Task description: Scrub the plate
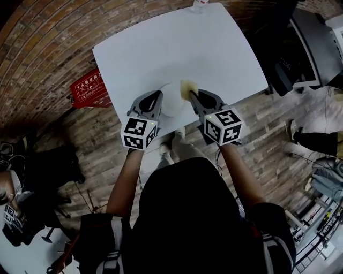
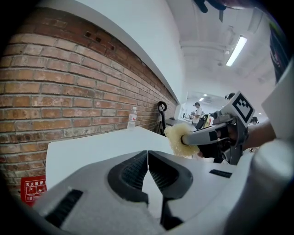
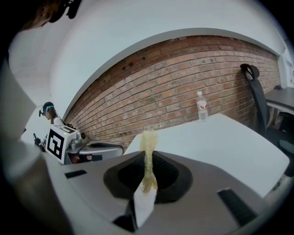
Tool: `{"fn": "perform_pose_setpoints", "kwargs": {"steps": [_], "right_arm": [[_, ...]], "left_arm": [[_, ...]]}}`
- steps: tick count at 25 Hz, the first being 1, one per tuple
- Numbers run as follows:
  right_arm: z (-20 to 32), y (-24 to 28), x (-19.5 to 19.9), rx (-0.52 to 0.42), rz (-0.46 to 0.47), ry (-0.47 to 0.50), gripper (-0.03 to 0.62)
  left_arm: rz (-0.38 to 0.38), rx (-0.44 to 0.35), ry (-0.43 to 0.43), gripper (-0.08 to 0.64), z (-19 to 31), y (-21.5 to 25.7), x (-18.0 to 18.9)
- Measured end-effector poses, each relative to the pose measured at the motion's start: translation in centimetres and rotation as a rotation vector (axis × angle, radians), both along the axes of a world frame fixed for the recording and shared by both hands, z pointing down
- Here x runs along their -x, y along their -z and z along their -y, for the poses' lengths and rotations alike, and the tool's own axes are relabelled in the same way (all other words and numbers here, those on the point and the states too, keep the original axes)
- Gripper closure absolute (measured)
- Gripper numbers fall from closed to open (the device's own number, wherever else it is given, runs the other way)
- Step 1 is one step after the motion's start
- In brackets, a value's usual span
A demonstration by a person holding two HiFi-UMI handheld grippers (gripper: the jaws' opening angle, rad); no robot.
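Observation:
A white plate (image 1: pixel 172 101) lies near the front edge of the white table (image 1: pixel 161 43), between my two grippers. My left gripper (image 1: pixel 157 96) is at the plate's left rim; its own view shows the jaws (image 2: pixel 147 156) pressed together with nothing visible between them. My right gripper (image 1: pixel 193 95) is shut on a yellow sponge (image 1: pixel 187 87), which it holds over the plate's right rim. In the right gripper view the sponge (image 3: pixel 148 142) stands up thin between the pads. The left gripper view shows the sponge (image 2: pixel 178 140) ahead and to the right.
A water bottle (image 1: pixel 199 4) stands at the table's far edge by the brick wall (image 3: pixel 174 87). A red sign (image 1: pixel 90 88) sits at the left of the table. A dark chair (image 3: pixel 255 92) and a desk (image 1: pixel 316 32) are on the right.

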State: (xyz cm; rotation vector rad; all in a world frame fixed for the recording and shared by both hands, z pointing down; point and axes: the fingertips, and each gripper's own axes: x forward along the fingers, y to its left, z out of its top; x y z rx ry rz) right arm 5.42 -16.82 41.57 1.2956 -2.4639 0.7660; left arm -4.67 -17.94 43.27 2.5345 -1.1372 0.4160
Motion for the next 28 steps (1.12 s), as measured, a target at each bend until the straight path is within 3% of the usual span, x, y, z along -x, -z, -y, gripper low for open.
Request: {"fn": "perform_pose_setpoints", "kwargs": {"steps": [8,15,22,28], "right_arm": [[0.5,-3.1,-1.0,0.064,-0.006,0.023,0.551],[0.3,-5.8,-1.1,0.114,-0.009,0.036,0.551],[-0.6,-7.8,-1.0,0.150,-0.018,0.053,0.551],[-1.3,-9.3,-1.1,0.185,-0.019,0.045,0.551]], "left_arm": [[0.017,0.076,0.011,0.540,-0.6,-3.9,-0.5],[0.026,0.081,0.023,0.539,-0.5,-5.5,-0.3],[0.037,0.101,0.000,0.538,-0.7,-7.3,-0.9],[0.014,0.120,-0.079,0.538,-1.7,-8.6,-2.1]]}}
